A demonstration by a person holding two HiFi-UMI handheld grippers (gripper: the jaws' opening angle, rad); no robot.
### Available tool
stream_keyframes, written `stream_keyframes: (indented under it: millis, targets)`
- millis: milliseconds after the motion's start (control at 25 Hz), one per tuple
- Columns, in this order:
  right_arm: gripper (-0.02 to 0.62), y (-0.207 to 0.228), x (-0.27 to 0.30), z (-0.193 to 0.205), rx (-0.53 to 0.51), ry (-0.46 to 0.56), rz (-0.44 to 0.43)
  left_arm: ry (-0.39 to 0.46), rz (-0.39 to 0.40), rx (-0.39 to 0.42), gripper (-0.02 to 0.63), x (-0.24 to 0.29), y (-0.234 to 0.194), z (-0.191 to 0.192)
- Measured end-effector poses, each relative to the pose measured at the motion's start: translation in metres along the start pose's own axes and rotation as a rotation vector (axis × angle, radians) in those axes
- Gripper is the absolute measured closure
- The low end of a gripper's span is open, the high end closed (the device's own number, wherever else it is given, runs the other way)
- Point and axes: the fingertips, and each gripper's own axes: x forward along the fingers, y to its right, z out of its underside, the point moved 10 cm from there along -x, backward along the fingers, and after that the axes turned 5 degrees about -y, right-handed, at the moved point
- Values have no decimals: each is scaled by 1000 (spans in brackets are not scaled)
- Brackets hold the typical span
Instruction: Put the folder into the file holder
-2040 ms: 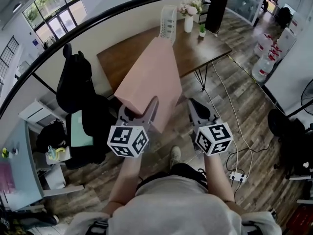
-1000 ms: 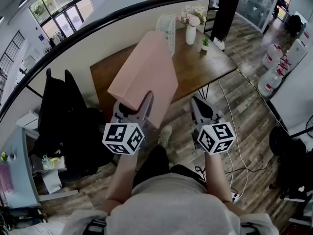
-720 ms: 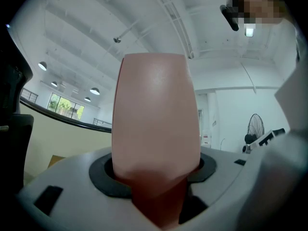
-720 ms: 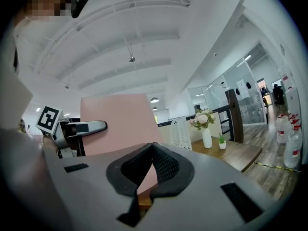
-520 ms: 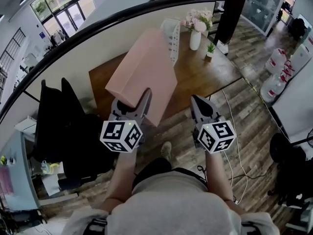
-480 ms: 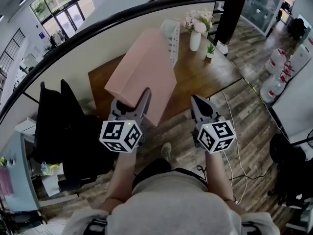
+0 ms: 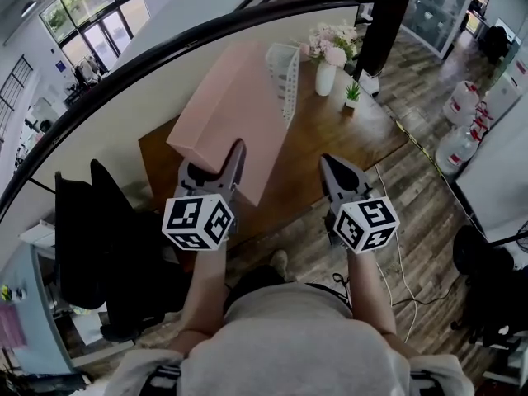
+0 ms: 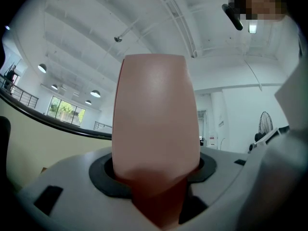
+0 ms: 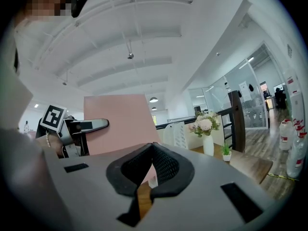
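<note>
A large pink folder [image 7: 229, 110] stands tilted up over the near edge of the wooden table [image 7: 330, 134]. My left gripper [image 7: 213, 165] is shut on the folder's lower edge. In the left gripper view the folder [image 8: 156, 124] fills the gap between the jaws. The white perforated file holder [image 7: 282, 77] stands upright on the table just beyond the folder's far corner. To the folder's right my right gripper [image 7: 334, 168] is shut with nothing in it. In the right gripper view its pads meet [image 9: 151, 150], with the folder [image 9: 118, 124] and the file holder [image 9: 178, 133] behind them.
A white vase of flowers [image 7: 326, 71] and a small potted plant [image 7: 352, 94] stand right of the file holder. A black chair [image 7: 99, 238] is at the left. Water bottles [image 7: 462, 134] and floor cables [image 7: 396, 246] lie to the right. A black rail [image 7: 165, 44] curves behind the table.
The table, file holder and vase have drawn nearer and lower in the head view. The folder stays held in the left gripper and now overlaps the table more. The right gripper stays shut.
</note>
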Motion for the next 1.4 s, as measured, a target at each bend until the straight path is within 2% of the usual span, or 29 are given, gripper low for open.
stream_keyframes:
  millis: [400, 680, 1400]
  targets:
    - [586, 19, 46, -9, 9, 5, 23, -21, -3, 3, 308, 50, -31, -4]
    - [586, 32, 72, -5, 22, 6, 41, -4, 11, -2, 308, 75, -47, -3]
    - [586, 48, 87, 0, 58, -12, 71, 28, 2, 30, 308, 98, -36, -3]
